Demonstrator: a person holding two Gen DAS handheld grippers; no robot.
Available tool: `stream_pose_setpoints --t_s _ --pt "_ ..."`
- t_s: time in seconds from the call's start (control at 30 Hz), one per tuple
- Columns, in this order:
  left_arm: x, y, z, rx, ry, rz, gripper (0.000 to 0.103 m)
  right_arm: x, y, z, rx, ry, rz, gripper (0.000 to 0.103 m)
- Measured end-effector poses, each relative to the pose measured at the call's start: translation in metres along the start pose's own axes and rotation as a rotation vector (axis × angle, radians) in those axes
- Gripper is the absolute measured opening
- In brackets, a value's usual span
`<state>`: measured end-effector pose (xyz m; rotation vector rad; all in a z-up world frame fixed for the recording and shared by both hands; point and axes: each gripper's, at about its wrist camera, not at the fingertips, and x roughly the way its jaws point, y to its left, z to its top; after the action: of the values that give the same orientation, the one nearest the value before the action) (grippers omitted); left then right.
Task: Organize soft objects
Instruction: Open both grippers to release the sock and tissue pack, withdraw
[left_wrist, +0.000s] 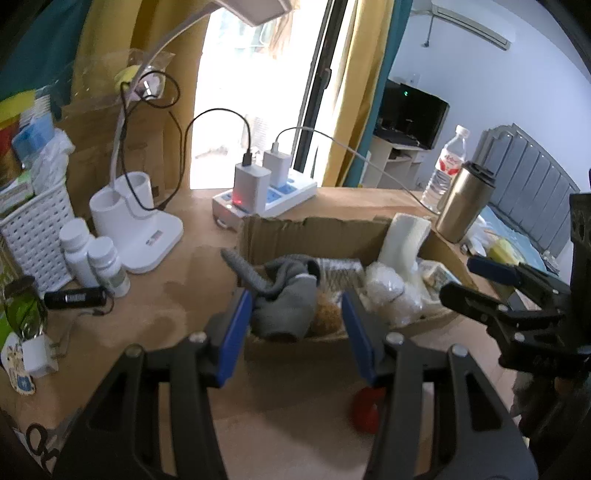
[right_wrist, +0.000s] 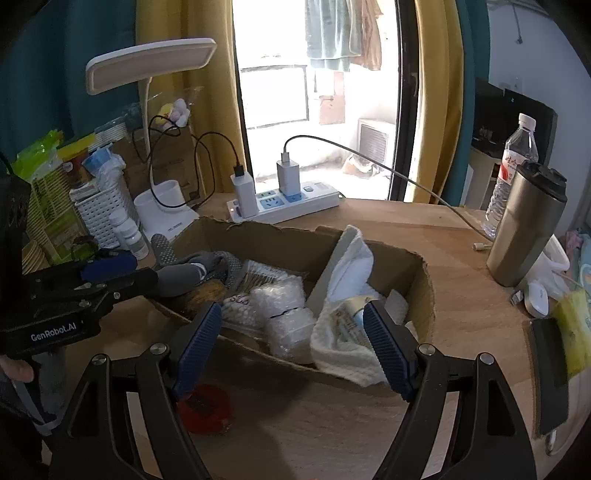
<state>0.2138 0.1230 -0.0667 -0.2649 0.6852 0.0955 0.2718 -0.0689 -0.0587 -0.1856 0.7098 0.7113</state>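
- A white power strip (right_wrist: 291, 205) is seen at the far middle of the wooden table (right_wrist: 461, 295), with two white chargers (right_wrist: 243, 194) plugged into it.
- A white desk lamp (right_wrist: 147, 66) is set at the far left, its base (left_wrist: 147, 236) beside a white perforated basket (left_wrist: 37, 236).
- Two white pill bottles (left_wrist: 92, 262) are placed just in front of the basket, with a black cylindrical device (left_wrist: 75, 298) lying near them.
- A steel tumbler (right_wrist: 524, 229) is stood at the right, a clear water bottle (right_wrist: 513, 166) just behind it.
- A red round object (right_wrist: 205, 408) is seen on the near table.
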Motion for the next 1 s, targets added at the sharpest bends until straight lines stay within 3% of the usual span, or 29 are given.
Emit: stream_pose_setpoints --t_s 0.1,0.17,0.2,0.23,1.0 --pt "-0.004 0.003 -0.006 -0.004 0.006 -0.002 0.054 -0.001 0.005 -0.002 -0.005 0.002 0.003 0.082" --pt "-0.006 0.004 -0.01 -0.005 0.011 -0.003 0.063 -0.001 0.009 -0.004 -0.007 0.003 0.005 0.082" --pt "-0.007 0.005 -0.012 -0.006 0.012 -0.004 0.073 -0.001 0.012 -0.005 -0.009 0.005 0.007 0.082" --pt "-0.008 0.006 -0.014 -0.008 0.013 -0.003 0.074 -0.001 0.013 -0.006 -0.01 0.006 0.008 0.082" --pt "-0.024 0.034 -0.057 -0.065 0.031 0.007 0.074 0.01 0.054 -0.035 -0.048 0.07 0.056 0.082"
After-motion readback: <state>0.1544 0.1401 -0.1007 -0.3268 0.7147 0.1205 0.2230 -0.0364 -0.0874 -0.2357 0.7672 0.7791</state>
